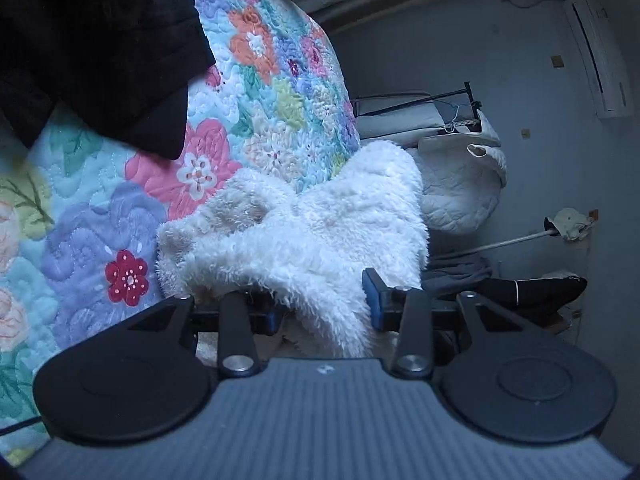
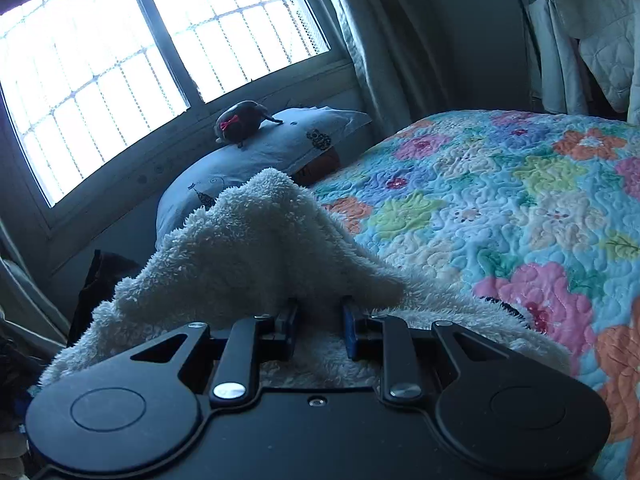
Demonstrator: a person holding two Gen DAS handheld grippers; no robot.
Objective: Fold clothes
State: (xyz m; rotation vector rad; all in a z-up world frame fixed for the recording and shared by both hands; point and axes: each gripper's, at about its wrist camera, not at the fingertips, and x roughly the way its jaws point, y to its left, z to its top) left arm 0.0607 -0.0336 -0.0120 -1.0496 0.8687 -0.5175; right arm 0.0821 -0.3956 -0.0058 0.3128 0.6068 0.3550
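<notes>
Both tongs, left (image 1: 320, 300) and right (image 2: 320, 322), clenched on white fleece (image 1: 304, 236); fingertips buried in pile.

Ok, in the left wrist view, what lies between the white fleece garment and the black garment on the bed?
Only bare floral quilt, shown in the left wrist view; the white fleece garment and the black garment lie apart, nothing else between.

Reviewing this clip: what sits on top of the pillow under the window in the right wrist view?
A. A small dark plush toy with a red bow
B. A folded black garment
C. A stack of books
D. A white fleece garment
A: a small dark plush toy with a red bow rests on the pale pillow below the window; the white fleece garment lies nearer, at the right gripper.
</notes>
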